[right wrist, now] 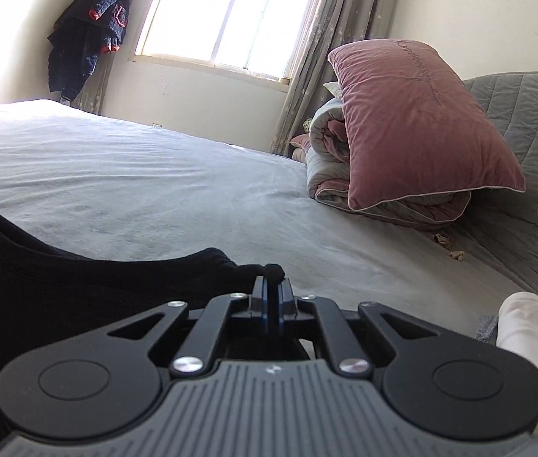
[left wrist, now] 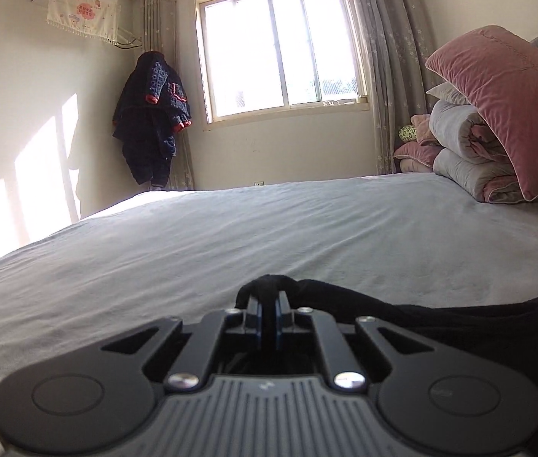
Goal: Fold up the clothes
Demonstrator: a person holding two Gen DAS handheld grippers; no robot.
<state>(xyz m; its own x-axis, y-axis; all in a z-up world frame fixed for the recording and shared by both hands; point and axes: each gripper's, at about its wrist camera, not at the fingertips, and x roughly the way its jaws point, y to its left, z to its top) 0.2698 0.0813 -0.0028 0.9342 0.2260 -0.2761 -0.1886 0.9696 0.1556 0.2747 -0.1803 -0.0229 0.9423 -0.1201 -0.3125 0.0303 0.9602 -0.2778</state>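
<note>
Left gripper (left wrist: 269,297) and right gripper (right wrist: 273,289) fingers clamped on corners of black garment (right wrist: 59,285), stretched between them over bed (left wrist: 231,236). No fold visible; folding apparently all ahead.

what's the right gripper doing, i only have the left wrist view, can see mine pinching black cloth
Observer: The right gripper is shut on the black garment too, pinching a bunched corner.
Operator: anything near it on that side
Observer: A white cloth lies at the lower right, beside the gripper body.
Operator: bed clear ahead of it
Observer: Small brown bits lie on the grey bedsheet near the folded quilt, under the pink pillow.
</note>
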